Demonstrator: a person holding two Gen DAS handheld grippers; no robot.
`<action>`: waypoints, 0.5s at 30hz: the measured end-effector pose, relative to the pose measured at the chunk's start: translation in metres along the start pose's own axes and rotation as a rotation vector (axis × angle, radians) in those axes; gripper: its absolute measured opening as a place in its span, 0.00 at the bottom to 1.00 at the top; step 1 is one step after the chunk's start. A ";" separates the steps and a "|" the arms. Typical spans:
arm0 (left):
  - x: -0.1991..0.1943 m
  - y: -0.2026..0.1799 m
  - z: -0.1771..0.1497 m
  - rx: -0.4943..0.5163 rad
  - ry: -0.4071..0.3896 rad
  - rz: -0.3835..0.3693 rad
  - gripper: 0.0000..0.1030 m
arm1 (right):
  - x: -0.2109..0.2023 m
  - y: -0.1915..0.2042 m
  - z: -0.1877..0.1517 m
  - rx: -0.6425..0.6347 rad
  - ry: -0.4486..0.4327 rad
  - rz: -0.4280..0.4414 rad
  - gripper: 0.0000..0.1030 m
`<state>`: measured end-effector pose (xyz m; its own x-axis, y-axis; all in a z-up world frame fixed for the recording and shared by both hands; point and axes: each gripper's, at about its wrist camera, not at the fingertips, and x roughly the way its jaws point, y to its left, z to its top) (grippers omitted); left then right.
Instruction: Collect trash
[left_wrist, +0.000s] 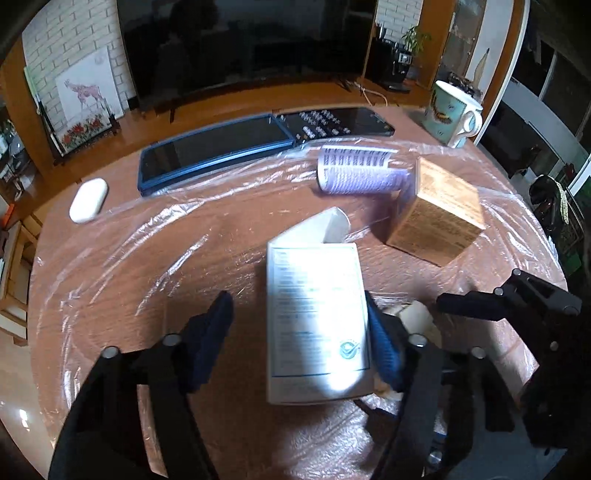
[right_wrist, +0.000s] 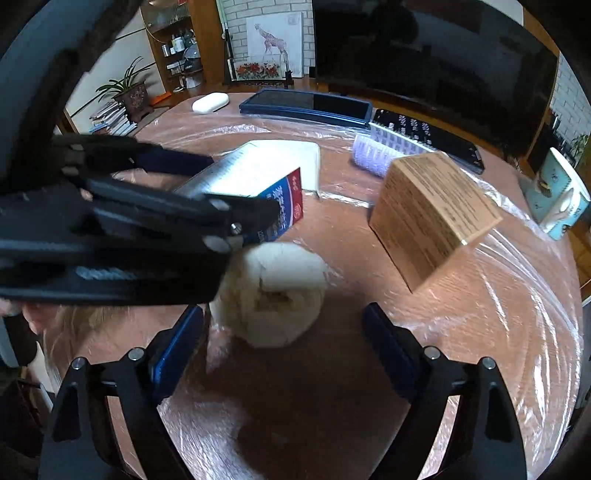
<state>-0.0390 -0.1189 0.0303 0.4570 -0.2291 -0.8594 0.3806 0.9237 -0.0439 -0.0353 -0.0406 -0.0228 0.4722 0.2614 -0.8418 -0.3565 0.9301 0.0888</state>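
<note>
A white carton (left_wrist: 317, 321) with blue print lies on the plastic-covered round table (left_wrist: 122, 295). My left gripper (left_wrist: 297, 299) straddles it. The right pad touches the carton's edge, while a gap remains at the left pad, so the jaws are open. In the right wrist view the same carton (right_wrist: 258, 173) shows its red and blue end between the left gripper's fingers (right_wrist: 173, 162). Just beside it sits a crumpled white paper wad (right_wrist: 280, 291), also visible as the wad (left_wrist: 415, 314). My right gripper (right_wrist: 282, 312) is open, with the wad between its fingertips and not touched.
A brown box (left_wrist: 439, 214) and a purple-and-white container (left_wrist: 354, 173) lie further back on the clear plastic sheet (right_wrist: 517, 295). Beyond them are a blue tablet (left_wrist: 214, 151), a black remote (left_wrist: 332, 122), a white case (left_wrist: 88, 199), a mug (left_wrist: 450, 114) and a large dark screen (left_wrist: 243, 40).
</note>
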 end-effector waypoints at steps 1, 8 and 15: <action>0.002 0.001 0.000 -0.003 0.009 -0.001 0.54 | 0.000 0.000 0.002 -0.004 -0.003 -0.003 0.84; 0.005 0.015 0.000 -0.035 0.017 0.013 0.46 | 0.002 0.003 0.008 -0.030 0.012 -0.018 0.61; -0.003 0.021 -0.007 -0.062 -0.007 0.067 0.46 | -0.006 -0.002 0.007 -0.001 -0.024 -0.025 0.49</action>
<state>-0.0379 -0.0963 0.0280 0.4857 -0.1678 -0.8579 0.2983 0.9543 -0.0178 -0.0316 -0.0424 -0.0145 0.5005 0.2440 -0.8306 -0.3449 0.9362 0.0671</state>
